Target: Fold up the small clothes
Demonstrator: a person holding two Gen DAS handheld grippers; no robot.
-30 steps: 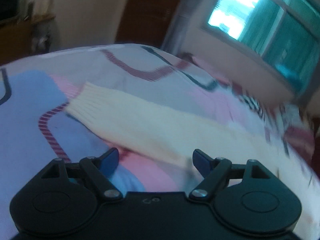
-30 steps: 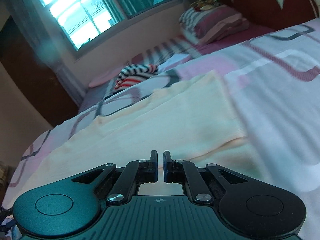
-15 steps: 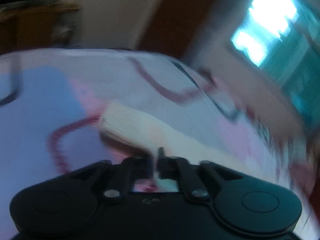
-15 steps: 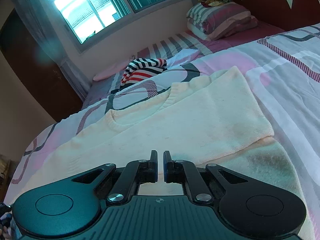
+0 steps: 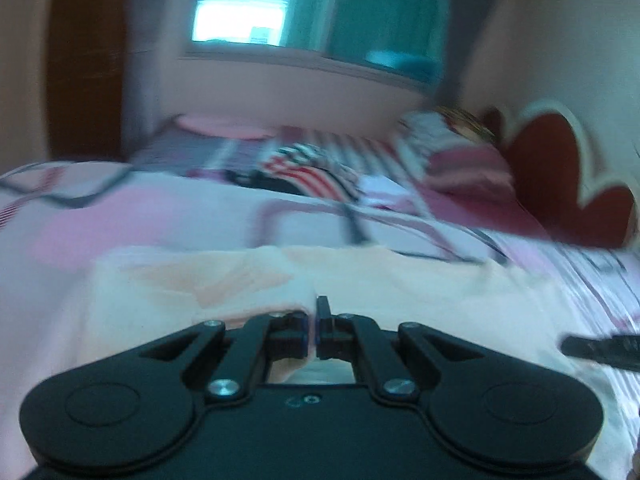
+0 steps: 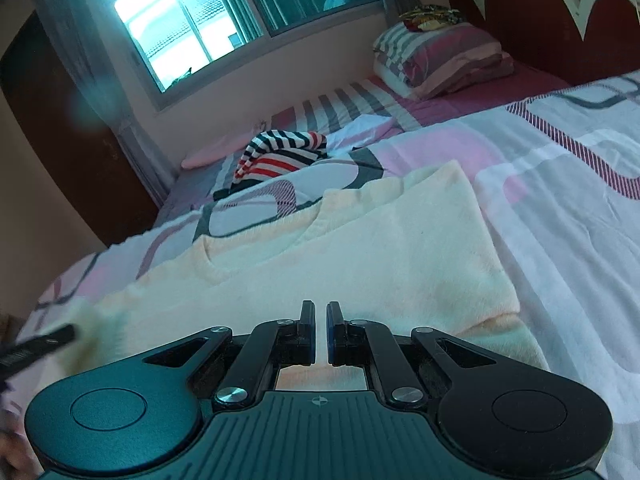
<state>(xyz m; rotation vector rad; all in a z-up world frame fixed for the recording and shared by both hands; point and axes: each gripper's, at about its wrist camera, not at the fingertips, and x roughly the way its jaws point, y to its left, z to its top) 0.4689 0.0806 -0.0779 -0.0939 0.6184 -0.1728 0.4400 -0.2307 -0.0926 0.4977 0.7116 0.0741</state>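
Note:
A cream knit sweater (image 6: 360, 248) lies flat on the bed, neckline toward the far side. In the blurred left wrist view my left gripper (image 5: 313, 314) is shut on a fold of the sweater's (image 5: 400, 288) cream sleeve cloth, which bunches up between its fingers over the sweater's body. My right gripper (image 6: 317, 308) hovers low over the sweater's near part, shut, with no cloth visibly pinched. A dark finger of the left gripper (image 6: 40, 344) shows at the right wrist view's left edge.
The patterned pink and white bedsheet (image 6: 560, 200) spreads to the right. A red, white and black striped garment (image 6: 280, 152) lies beyond the sweater. Stacked pillows (image 6: 440, 56) and a dark red headboard (image 6: 540, 12) stand at the far right, a window behind.
My left gripper shut on the sleeve and swung it fast across onto the sweater's body, its view turning from the door side to the window. My right gripper stayed put.

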